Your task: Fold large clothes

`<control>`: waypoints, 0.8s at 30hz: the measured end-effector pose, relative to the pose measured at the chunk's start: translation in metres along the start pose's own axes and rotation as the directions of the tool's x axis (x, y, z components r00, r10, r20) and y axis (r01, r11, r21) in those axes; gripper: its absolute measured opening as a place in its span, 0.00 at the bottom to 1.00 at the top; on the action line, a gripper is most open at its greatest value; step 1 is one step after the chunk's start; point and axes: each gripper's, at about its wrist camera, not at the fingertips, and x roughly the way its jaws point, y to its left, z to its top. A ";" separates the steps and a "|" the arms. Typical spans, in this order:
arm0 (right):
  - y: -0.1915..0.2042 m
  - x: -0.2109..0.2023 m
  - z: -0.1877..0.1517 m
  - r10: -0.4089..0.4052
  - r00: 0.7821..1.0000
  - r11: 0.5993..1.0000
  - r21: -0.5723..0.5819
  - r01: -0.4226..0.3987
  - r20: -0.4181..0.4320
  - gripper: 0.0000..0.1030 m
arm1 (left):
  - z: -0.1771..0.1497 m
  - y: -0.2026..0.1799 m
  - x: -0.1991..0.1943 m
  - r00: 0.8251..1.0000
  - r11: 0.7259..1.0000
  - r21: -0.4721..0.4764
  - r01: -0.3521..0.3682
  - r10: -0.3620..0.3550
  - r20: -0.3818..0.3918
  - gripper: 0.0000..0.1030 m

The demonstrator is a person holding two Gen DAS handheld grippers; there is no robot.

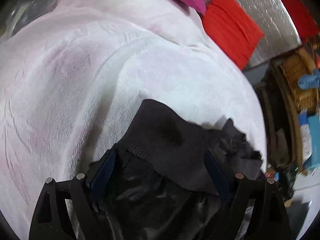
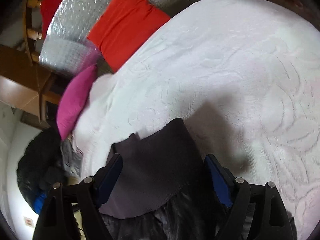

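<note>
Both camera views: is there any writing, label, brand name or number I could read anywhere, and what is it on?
None can be read in either view.
Dark garment: no tag or print shows.
White bedspread: only a raised pattern, no writing.
Red cushion and pink cushion: plain.
Clutter past the bed's edge: too blurred to tell.

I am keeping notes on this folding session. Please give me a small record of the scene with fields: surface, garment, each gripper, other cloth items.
surface: white textured bedspread
garment: dark garment, ribbed hem, lying on the bedspread
left gripper: open, garment lies between the fingers, pads not pressing
right gripper: open, garment between the fingers
other cloth items: red folded cloth, pink folded cloth
</note>
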 end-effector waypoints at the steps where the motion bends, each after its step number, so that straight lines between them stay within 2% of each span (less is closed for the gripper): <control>1: 0.004 0.002 -0.002 -0.021 1.000 0.999 -0.035 0.021 -0.004 0.84 | 0.000 -0.002 0.001 1.000 1.000 0.014 -0.006 0.006 0.002 0.86; 3: 0.019 0.006 -0.008 -0.067 0.998 0.991 -0.116 0.068 0.018 0.82 | -0.001 -0.004 0.000 0.999 0.998 0.050 -0.031 0.030 0.026 0.78; 4: 0.024 0.006 -0.011 -0.085 0.996 0.985 -0.151 0.088 0.025 0.80 | -0.001 -0.004 0.000 0.998 0.997 0.059 -0.048 0.046 0.034 0.67; 5: 0.029 0.006 -0.016 -0.118 0.992 0.973 -0.196 0.122 0.033 0.64 | -0.002 -0.004 -0.002 0.997 0.995 0.068 -0.072 0.069 0.045 0.56; 6: 0.038 0.010 -0.019 -0.178 0.983 0.949 -0.257 0.184 0.046 0.37 | -0.002 -0.005 -0.003 0.995 0.993 0.077 -0.091 0.087 0.056 0.51; 7: 0.044 0.013 -0.024 -0.231 0.971 0.923 -0.302 0.237 0.056 0.28 | -0.002 -0.004 -0.004 0.992 0.990 0.093 -0.109 0.103 0.068 0.43; 9: 0.051 0.013 -0.032 -0.272 0.959 0.892 -0.353 0.281 0.074 0.20 | -0.003 -0.007 -0.005 0.989 0.984 0.122 -0.129 0.119 0.085 0.30; 12: 0.057 0.002 -0.037 -0.281 0.954 0.877 -0.375 0.300 0.107 0.19 | -0.005 -0.012 -0.011 0.991 0.983 0.153 -0.103 0.088 0.101 0.14; 14: 0.058 -0.011 -0.036 -0.262 0.955 0.880 -0.372 0.296 0.140 0.18 | -0.004 -0.015 -0.011 0.994 0.985 0.161 -0.069 0.054 0.092 0.14; 15: 0.057 -0.017 -0.034 -0.247 0.956 0.889 -0.356 0.289 0.158 0.18 | -0.005 -0.016 -0.009 0.994 0.983 0.163 -0.078 0.064 0.092 0.14; 17: 0.053 -0.025 -0.029 -0.224 0.960 0.906 -0.326 0.269 0.169 0.18 | -0.004 -0.016 -0.004 0.991 0.980 0.161 -0.116 0.104 0.086 0.18; 19: 0.046 -0.023 -0.026 -0.215 0.964 0.917 -0.306 0.254 0.156 0.18 | -0.001 -0.012 0.000 0.993 0.985 0.139 -0.106 0.098 0.062 0.32; 21: 0.040 -0.017 -0.024 -0.207 0.970 0.926 -0.294 0.236 0.127 0.18 | 0.002 -0.007 -0.004 0.997 0.994 0.102 -0.046 0.040 0.060 0.58; 22: 0.037 -0.015 -0.022 -0.200 0.973 0.933 -0.281 0.226 0.118 0.18 | 0.003 -0.005 -0.008 0.996 0.994 0.093 -0.057 0.050 0.079 0.68; 23: 0.034 -0.014 -0.021 -0.187 0.977 0.942 -0.264 0.208 0.105 0.21 | 0.005 -0.004 -0.012 0.986 0.988 0.083 -0.128 0.118 0.114 0.87; 24: 0.029 -0.013 -0.017 -0.160 0.984 0.956 -0.237 0.175 0.082 0.21 | 0.005 -0.002 -0.015 0.974 0.980 0.079 -0.184 0.171 0.149 0.89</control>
